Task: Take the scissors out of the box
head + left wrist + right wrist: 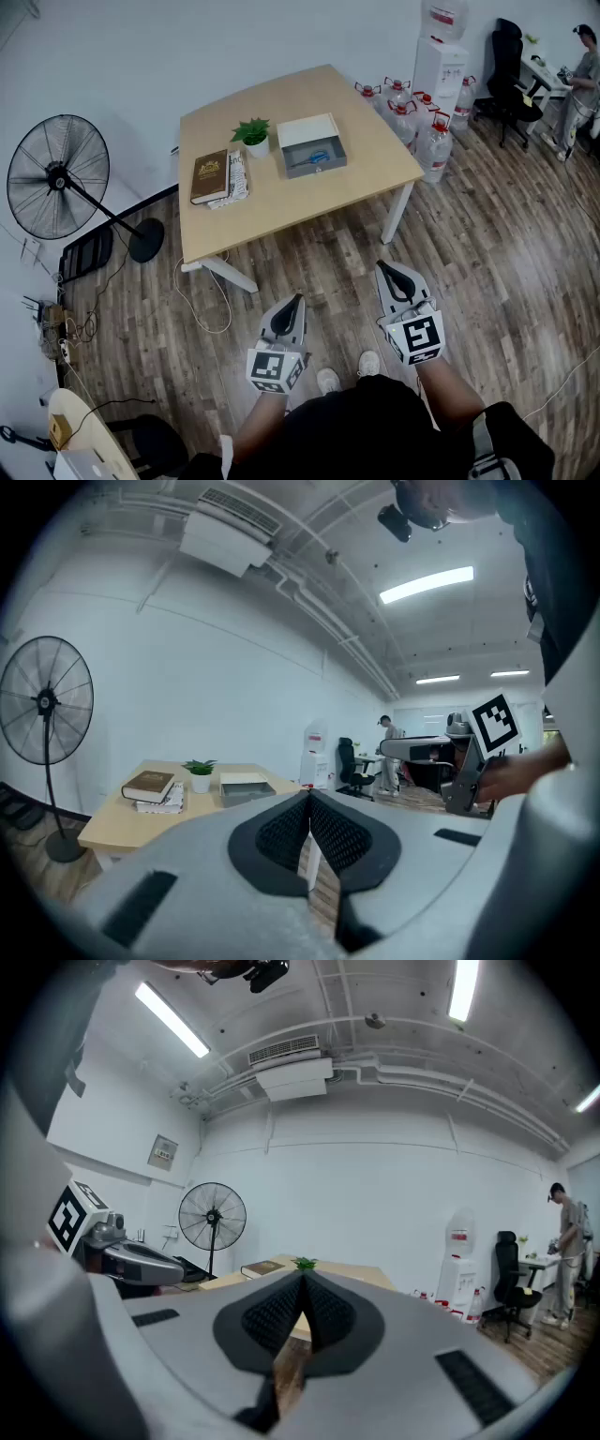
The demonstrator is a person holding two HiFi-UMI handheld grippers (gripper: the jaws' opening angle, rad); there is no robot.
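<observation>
Far ahead of both tools, the scissors (317, 157) showed only as a small blue shape in the box (312, 145), too small to make out blades or handles. From the left tool (309, 803), the box's near wall hid what lay inside. The right tool (301, 1283) itself covered the middle of the table (375, 1275), box included.

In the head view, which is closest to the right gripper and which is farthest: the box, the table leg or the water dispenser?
From the right gripper:
1. table leg, at the table's near right corner.
2. box, up on the tabletop.
3. water dispenser, beyond the table by the back wall.
</observation>
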